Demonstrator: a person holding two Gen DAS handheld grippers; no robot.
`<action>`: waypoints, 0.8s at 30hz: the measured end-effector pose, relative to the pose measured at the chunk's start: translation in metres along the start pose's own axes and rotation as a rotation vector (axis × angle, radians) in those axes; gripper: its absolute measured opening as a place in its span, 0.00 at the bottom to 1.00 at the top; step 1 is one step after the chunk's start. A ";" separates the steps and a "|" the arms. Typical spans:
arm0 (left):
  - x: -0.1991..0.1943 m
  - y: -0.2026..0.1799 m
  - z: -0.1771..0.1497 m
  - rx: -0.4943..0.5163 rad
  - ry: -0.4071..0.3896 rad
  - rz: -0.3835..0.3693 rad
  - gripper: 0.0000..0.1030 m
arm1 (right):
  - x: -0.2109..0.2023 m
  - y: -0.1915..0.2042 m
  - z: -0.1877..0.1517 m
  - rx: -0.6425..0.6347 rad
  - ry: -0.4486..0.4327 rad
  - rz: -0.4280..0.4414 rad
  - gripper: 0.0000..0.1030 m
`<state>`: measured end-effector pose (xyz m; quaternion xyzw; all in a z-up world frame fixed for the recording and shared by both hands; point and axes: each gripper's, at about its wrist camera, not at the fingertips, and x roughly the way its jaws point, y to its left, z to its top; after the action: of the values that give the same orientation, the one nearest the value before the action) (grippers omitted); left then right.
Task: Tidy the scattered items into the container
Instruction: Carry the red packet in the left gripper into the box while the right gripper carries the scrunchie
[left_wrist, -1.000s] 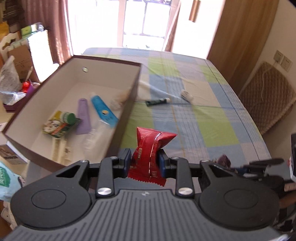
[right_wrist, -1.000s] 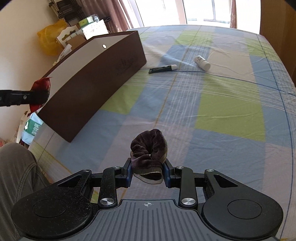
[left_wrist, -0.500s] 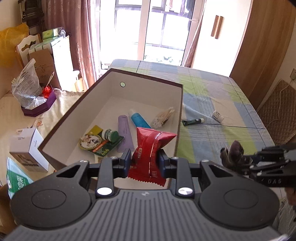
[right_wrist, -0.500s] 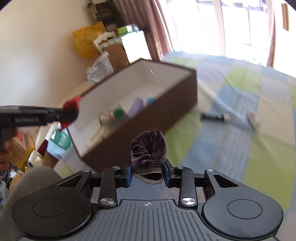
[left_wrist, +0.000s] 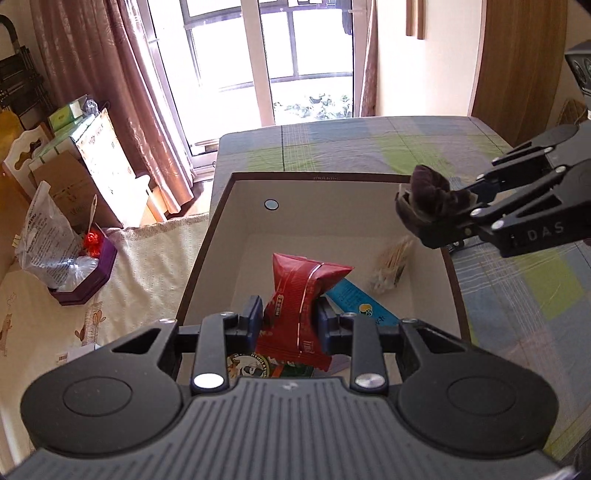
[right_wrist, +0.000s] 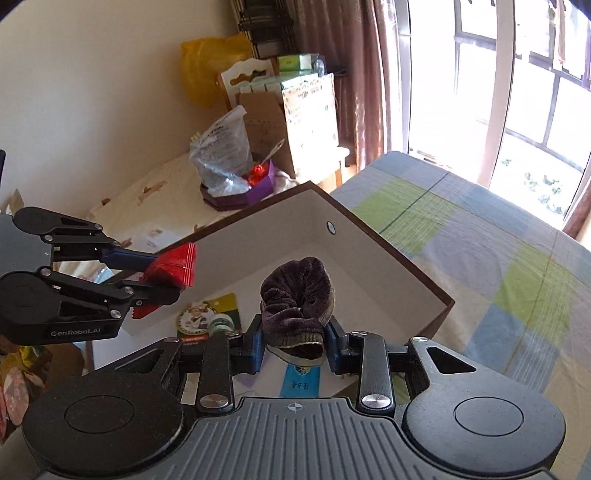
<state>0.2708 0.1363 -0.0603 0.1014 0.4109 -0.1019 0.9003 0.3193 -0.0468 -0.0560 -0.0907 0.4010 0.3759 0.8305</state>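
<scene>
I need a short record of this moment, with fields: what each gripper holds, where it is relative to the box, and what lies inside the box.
left gripper: shut on red snack packet, above the box
right gripper: shut on dark velvet scrunchie, above the box
box: open, brown outside, white inside
inside the box: blue tube, cotton swabs, green-labelled packet
box stands on: checked cloth
</scene>
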 end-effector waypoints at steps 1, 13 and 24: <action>0.007 0.002 0.002 0.004 0.003 -0.007 0.25 | 0.006 -0.002 0.002 -0.004 0.009 -0.004 0.34; 0.073 0.030 0.027 -0.025 0.014 -0.006 0.25 | 0.076 -0.023 0.020 -0.038 0.115 -0.050 0.34; 0.114 0.029 0.033 -0.009 0.077 0.004 0.25 | 0.113 -0.037 0.028 -0.017 0.179 -0.084 0.34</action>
<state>0.3749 0.1443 -0.1229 0.1021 0.4453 -0.0943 0.8845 0.4065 0.0019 -0.1257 -0.1478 0.4662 0.3345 0.8056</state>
